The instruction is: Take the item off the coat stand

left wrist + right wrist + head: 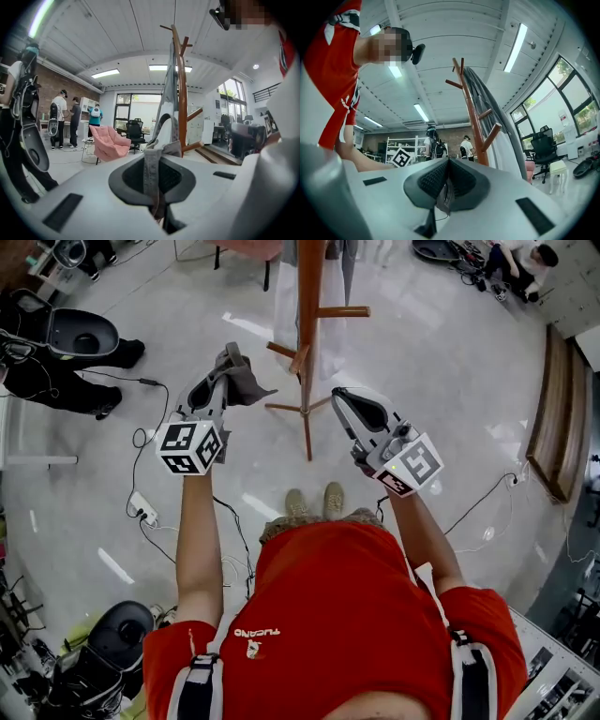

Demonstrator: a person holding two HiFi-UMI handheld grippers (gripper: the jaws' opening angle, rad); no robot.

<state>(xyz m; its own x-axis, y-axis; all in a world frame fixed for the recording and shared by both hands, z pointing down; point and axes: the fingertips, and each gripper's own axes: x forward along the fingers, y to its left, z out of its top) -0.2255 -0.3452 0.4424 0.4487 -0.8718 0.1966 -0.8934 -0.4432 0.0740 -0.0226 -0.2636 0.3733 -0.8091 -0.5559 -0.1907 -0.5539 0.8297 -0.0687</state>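
Note:
The wooden coat stand (308,324) rises just in front of me, and grey and white garments (497,117) still hang on its pegs. My left gripper (228,360) is held up to the left of the pole, shut on a grey fabric item (246,382). In the left gripper view a strip of that grey fabric (151,171) is pinched between the jaws, clear of the coat stand (181,93) behind it. To the right of the pole, my right gripper (338,394) is shut with nothing in it. The coat stand (472,112) shows close by in the right gripper view.
A person with black equipment (66,343) stands at the far left, and others (61,117) are further back. A pink chair (110,143) sits beyond the stand. Cables and a power strip (143,507) lie on the floor at left. A wooden bench (555,418) lines the right.

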